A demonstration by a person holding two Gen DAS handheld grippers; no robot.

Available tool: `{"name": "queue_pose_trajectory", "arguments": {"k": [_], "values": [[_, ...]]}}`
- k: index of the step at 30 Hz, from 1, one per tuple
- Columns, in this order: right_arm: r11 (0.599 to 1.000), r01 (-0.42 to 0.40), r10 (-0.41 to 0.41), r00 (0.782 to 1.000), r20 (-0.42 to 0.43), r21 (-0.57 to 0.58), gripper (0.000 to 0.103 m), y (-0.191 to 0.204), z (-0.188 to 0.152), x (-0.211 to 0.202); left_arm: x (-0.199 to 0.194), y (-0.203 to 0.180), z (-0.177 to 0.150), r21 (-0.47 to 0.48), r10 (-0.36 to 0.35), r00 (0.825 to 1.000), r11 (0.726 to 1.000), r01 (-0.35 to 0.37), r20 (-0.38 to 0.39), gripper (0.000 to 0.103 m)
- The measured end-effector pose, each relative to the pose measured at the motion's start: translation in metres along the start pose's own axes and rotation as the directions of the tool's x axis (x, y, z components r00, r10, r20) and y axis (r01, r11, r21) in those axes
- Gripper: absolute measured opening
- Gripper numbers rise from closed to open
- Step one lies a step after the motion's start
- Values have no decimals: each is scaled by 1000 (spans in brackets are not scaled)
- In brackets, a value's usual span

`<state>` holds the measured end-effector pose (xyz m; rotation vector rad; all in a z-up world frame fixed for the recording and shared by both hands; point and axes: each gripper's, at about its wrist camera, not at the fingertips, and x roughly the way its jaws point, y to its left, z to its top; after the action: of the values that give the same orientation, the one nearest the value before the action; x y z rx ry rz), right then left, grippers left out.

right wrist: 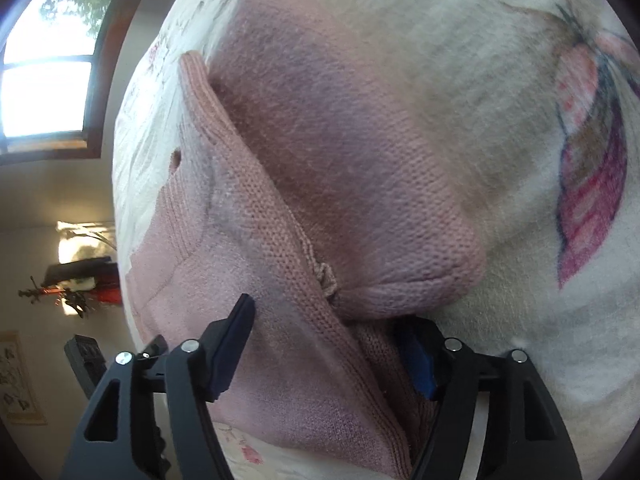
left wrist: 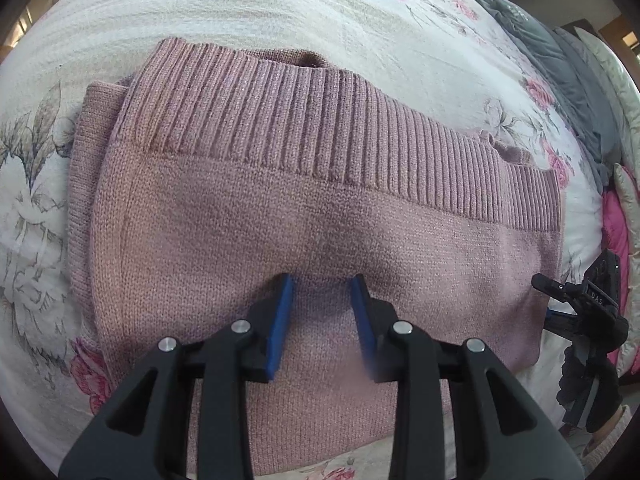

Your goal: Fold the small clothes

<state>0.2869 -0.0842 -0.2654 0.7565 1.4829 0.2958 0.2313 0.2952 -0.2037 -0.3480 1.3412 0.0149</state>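
Left gripper (left wrist: pixel 322 284) sits tips-down on the pink sweater (left wrist: pixel 280 208), jaws partly apart, nothing pinched (blue pads bare). Sweater lies folded on the floral blanket (left wrist: pixel 280 12), ribbed hem (left wrist: pixel 340 120) beyond the tips. Right gripper (right wrist: pixel 328 320) is spread wide around the sweater's bunched edge (right wrist: pixel 320 272); grip not closed.

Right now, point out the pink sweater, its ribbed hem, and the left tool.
pink sweater (left wrist: pixel 248 240), left wrist view, plain knit body.
ribbed hem (left wrist: pixel 320 120), left wrist view, mid-band.
left tool (left wrist: pixel 322 292), left wrist view, between fingertips.
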Motion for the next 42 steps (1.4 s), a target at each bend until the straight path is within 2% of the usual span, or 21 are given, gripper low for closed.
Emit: {"name": "queue_pose_trajectory", "arguments": {"k": [1,3,4,9,12,15,17,20,25,28,32,35,38,39,40,42], "values": [[1000,5,-5,1000,-2,-27,49,4,-1,0,0,0,0,1,0,1000,1000,0,-2,31],[999,-49,49,999,-9,-17,30,6,-2,-2,0,1,0,3,-5,1000,1000,5,-3,31],[998,-63,63,998,-4,-19,27,8,-2,-5,1,1,0,3,-10,1000,1000,10,-2,31],[998,-57,57,998,8,-40,24,16,-6,-15,0,12,1,-44,-65,998,997,65,1,30],[996,58,-58,998,6,-74,23,36,-6,-14,-2,16,2,-63,-86,996,994,85,-4,29],[977,173,-172,985,17,-127,23,63,-8,-16,-15,20,0,-61,-100,995,993,100,-1,30],[955,235,-231,972,41,-184,23,90,-10,-17,-28,26,-6,-58,-105,994,993,106,22,33],[915,288,-277,958,78,-284,22,133,-17,-16,-47,43,-18,-82,-116,992,989,121,57,34],[843,290,-282,956,88,-453,19,209,-34,-1,-74,76,-35,-155,-130,986,977,145,105,34],[800,260,-268,961,66,-542,16,250,-52,17,-89,90,-43,-177,-121,983,974,145,137,34],[739,237,-281,959,31,-631,16,287,-80,52,-104,105,-48,-213,-117,978,965,153,173,34],[721,184,-270,962,-27,-668,16,298,-101,75,-114,116,-49,-229,-118,974,960,162,195,34],[686,183,-300,953,-45,-705,19,303,-121,99,-120,120,-46,-241,-131,969,953,181,210,35],[689,175,-296,954,-53,-704,24,303,-123,103,-121,122,-45,-242,-137,968,952,187,211,35],[707,156,-281,957,-71,-690,34,300,-123,102,-121,122,-44,-242,-143,967,951,194,211,35],[758,78,-212,969,-131,-648,47,294,-121,94,-121,121,-42,-240,-169,964,946,217,207,39]]}}
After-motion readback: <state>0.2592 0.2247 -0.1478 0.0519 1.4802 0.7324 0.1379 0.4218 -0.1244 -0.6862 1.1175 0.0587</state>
